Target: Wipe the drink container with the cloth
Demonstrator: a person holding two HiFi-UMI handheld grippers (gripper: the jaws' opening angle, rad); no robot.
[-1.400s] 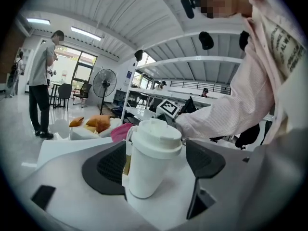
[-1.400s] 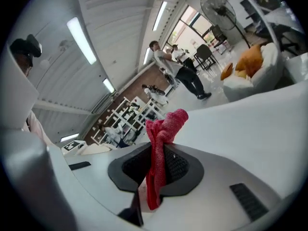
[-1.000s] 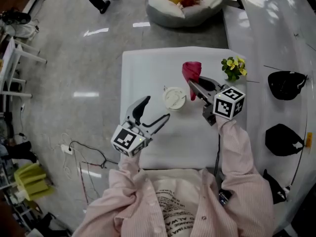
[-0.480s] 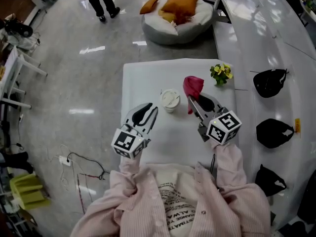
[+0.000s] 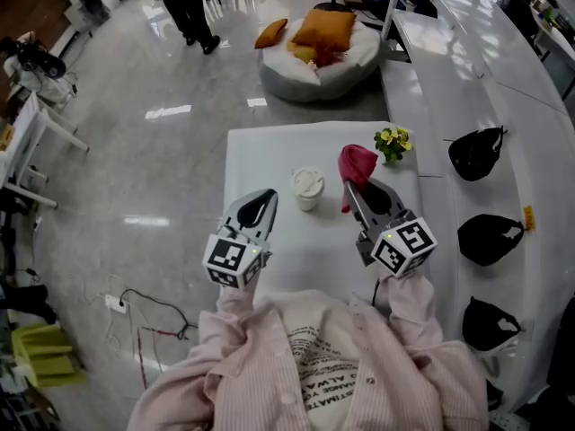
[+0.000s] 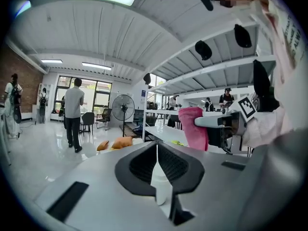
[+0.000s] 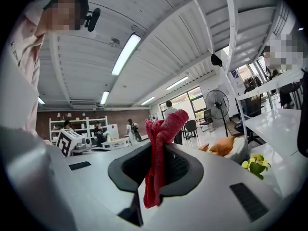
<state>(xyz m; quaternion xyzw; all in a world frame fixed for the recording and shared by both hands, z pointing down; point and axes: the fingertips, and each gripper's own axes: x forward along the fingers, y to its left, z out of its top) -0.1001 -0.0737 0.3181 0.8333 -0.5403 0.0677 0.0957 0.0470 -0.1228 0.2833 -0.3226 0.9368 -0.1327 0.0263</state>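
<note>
Right hand-held gripper (image 5: 351, 189) pinches the red cloth (image 5: 358, 162); left hand-held gripper (image 5: 266, 197) has just closed on nothing. Best reopen left, steady the drink container (image 5: 307, 187), then wipe.

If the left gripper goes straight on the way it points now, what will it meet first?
Probably nothing close: the left gripper aims past the left side of the cup, over the table. Depth is unclear.

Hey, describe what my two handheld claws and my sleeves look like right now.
Both the left claw and right claw are grey tapered bodies with black ribbed pads. Each carries a white cube printed with black square markers. The sleeves are pink with fine stripes.
</note>
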